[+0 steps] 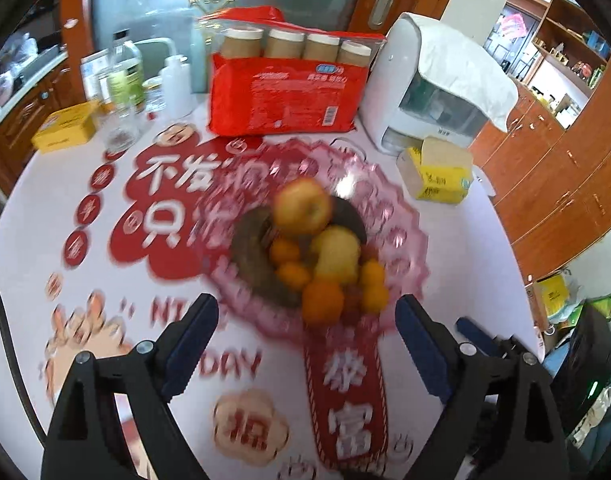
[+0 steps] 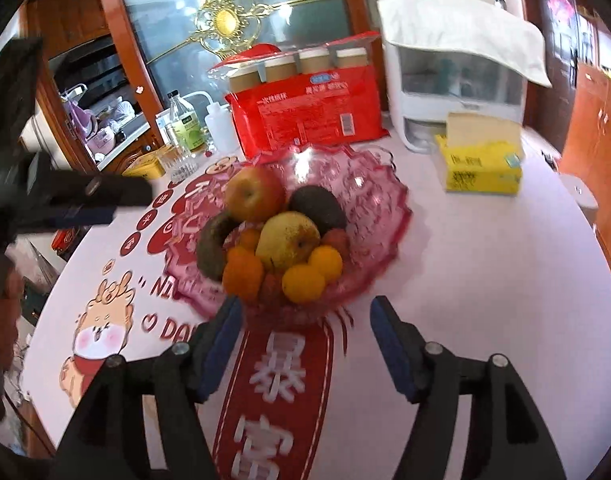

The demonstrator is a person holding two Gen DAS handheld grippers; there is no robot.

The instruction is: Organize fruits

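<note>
A pink glass fruit bowl (image 1: 401, 216) (image 2: 369, 184) stands mid-table, piled with fruit: a red-yellow apple (image 1: 303, 206) (image 2: 254, 193), a yellow pear (image 1: 337, 254) (image 2: 287, 240), a dark avocado (image 2: 317, 204), a brownish fruit (image 1: 253, 256) (image 2: 211, 246), several oranges (image 1: 322, 302) (image 2: 303, 283) and lychees (image 2: 270, 288). My left gripper (image 1: 307, 320) is open and empty, hovering just in front of the bowl. My right gripper (image 2: 305, 322) is open and empty, close to the bowl's near rim. The left view is motion-blurred.
Behind the bowl stand a red pack of paper cups (image 1: 283, 92) (image 2: 305, 114), a white appliance with a cloth (image 1: 433, 80) (image 2: 453, 76), a yellow box (image 1: 437, 172) (image 2: 481, 160), bottles (image 1: 125, 76) (image 2: 183, 120), a glass (image 1: 121, 128) and a yellow tin (image 1: 65, 126).
</note>
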